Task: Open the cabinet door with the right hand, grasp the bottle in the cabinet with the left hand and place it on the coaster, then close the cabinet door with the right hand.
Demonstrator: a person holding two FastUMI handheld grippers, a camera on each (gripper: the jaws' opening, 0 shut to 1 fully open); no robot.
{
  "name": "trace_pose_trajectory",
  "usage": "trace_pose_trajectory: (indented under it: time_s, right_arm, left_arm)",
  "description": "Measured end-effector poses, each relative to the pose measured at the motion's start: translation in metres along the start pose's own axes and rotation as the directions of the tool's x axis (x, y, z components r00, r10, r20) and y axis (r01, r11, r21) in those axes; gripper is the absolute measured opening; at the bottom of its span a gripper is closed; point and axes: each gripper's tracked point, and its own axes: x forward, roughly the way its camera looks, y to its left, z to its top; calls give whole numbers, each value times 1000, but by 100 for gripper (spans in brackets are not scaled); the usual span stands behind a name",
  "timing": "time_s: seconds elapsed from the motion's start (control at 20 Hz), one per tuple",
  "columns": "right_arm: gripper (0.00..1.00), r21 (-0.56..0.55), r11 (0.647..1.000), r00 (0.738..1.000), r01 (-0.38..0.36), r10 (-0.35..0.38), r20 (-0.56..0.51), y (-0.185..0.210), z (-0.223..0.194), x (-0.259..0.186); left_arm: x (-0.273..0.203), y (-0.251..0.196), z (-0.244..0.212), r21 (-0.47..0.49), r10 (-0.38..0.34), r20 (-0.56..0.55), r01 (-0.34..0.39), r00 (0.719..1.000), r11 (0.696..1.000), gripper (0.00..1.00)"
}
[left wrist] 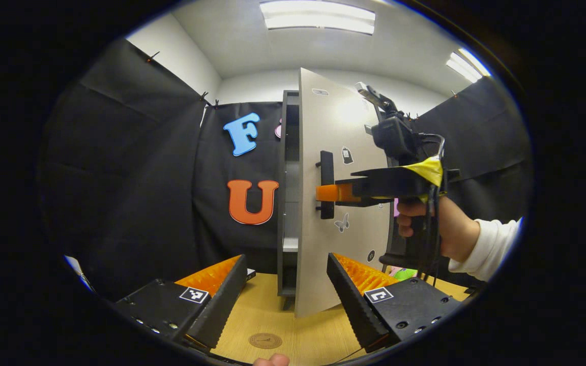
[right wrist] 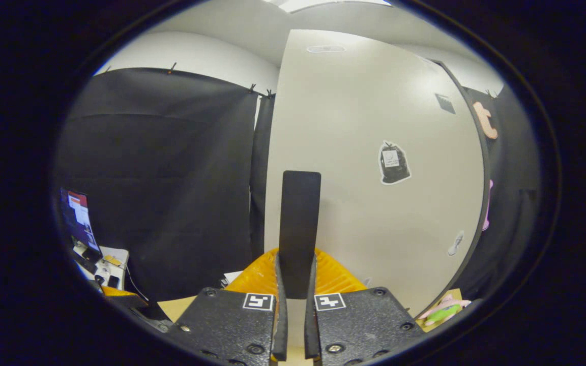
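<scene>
In the left gripper view the dark grey cabinet (left wrist: 289,203) stands on the wooden table (left wrist: 318,335), its pale door (left wrist: 339,132) swung partly open and edge-on to me. My right gripper (left wrist: 329,193), held by a hand in a white sleeve, is shut on the door's black handle (left wrist: 326,170). The right gripper view has the same handle (right wrist: 299,223) clamped between both fingers of the right gripper (right wrist: 295,267), with the door (right wrist: 374,127) behind it. My left gripper (left wrist: 285,277) hangs open low in front of the cabinet. A round brown coaster (left wrist: 265,340) lies on the table between its fingers. The cabinet's inside is hidden.
A pink and green toy (right wrist: 443,309) lies on the table right of the cabinet, also glimpsed behind the door (left wrist: 403,273). A screen and desk clutter (right wrist: 82,229) sit far left. Black cloth walls surround the booth. A fingertip (left wrist: 271,360) shows at the bottom edge.
</scene>
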Motion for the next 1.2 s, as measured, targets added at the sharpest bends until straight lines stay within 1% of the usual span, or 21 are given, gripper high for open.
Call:
trace_pose_trajectory:
  time_s: [0.25, 0.5, 0.65, 0.9, 1.05, 1.1, 1.15, 1.2]
  right_arm:
    - [15, 10, 1000, 1000, -10, 11, -12, -7, -1, -18]
    - [16, -6, 1000, 1000, 17, -17, -14, -16, -1, -28]
    - [16, -11, 999, 999, 41, -41, -15, -19, -2, -35]
    - [16, -25, 995, 995, 102, -102, -14, -34, -3, -48]
    - [14, -71, 983, 985, 171, -172, -5, -55, 1, -59]
    - [14, -65, 979, 981, 193, -194, -2, -61, 2, -61]
    - [11, -48, 977, 978, 206, -206, -2, -62, 1, -63]
    - [10, -21, 977, 977, 214, -214, -2, -62, 1, -64]
  left_arm:
    - [3, -1, -2, -3, -9, 1, 9, 1000, 1000, 95]
    - [2, -11, 1, -6, -25, 14, 25, 1000, 1000, 95]
    - [1, -17, 3, 9, -36, 22, 36, 999, 999, 95]
    - [-3, -28, 4, 14, -51, 35, 50, 998, 999, 95]
    - [-7, -33, 3, 9, -60, 39, 60, 997, 998, 95]
    - [-8, -35, 1, 5, -65, 35, 65, 997, 998, 95]
    - [-8, -37, -3, 0, -70, 32, 71, 997, 998, 95]
    - [-8, -39, -4, -3, -74, 26, 75, 997, 997, 95]
